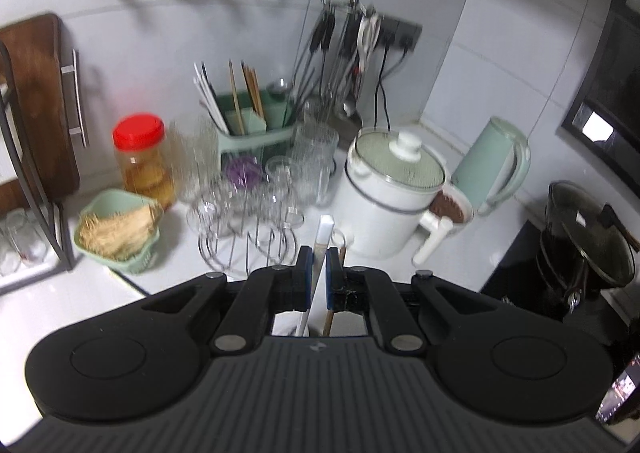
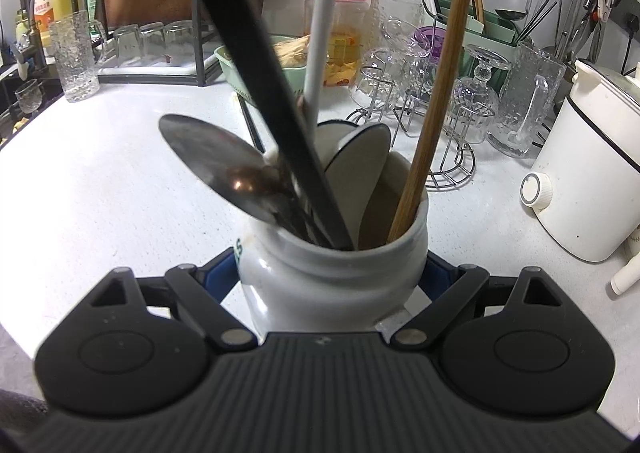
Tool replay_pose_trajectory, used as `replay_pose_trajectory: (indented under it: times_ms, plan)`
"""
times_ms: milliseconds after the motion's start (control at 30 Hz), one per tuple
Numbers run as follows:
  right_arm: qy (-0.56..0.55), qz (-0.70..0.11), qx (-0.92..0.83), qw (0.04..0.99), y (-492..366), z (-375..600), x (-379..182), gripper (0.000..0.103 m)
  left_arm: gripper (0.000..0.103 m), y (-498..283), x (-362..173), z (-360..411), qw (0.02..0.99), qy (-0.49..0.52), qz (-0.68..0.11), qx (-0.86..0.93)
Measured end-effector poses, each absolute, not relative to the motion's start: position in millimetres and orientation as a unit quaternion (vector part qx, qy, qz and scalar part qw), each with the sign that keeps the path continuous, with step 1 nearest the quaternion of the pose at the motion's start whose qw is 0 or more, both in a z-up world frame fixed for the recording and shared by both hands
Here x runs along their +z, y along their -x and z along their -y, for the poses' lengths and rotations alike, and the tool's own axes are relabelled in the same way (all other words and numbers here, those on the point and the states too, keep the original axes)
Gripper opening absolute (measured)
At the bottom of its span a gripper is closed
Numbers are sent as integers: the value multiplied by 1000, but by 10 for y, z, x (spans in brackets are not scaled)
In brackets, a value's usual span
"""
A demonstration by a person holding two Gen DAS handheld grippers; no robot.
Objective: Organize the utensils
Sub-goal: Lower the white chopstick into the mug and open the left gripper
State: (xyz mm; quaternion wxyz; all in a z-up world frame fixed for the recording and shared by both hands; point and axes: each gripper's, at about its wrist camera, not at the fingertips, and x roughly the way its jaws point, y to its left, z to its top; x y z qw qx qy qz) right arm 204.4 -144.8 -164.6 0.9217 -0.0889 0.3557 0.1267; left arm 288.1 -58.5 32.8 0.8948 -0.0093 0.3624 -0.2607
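White jar (image 2: 332, 277) of mixed utensils (image 2: 280, 157)

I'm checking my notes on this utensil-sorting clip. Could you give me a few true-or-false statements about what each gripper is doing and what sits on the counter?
1. The left gripper is shut on a white chopstick. True.
2. The right gripper hangs open over bare counter. False: it is clamped around the white jar.
3. The jar holds a metal spoon. True.
4. The plastic jar by the green utensil holder has a blue lid. False: the lid is red.
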Motion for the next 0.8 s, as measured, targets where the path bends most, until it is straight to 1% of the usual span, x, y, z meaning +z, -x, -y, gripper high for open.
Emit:
replay_pose_trajectory:
  times_ms: [200, 467, 600, 800]
  plan:
    - [89, -356, 126, 922, -2043, 1446, -1646, 93, 7, -3035, 99, 614, 865, 17, -421, -273]
    - [89, -358, 125, 921, -2048, 1434, -1636, 93, 7, -3190, 41, 614, 857, 22, -440, -269]
    - [88, -358, 124, 921, -2051, 1437, -1636, 93, 6, -3251, -115, 598, 843, 28, -467, -265]
    - [86, -360, 120, 921, -2053, 1434, -1638, 93, 7, -3242, -152, 528, 854, 20, -452, -258]
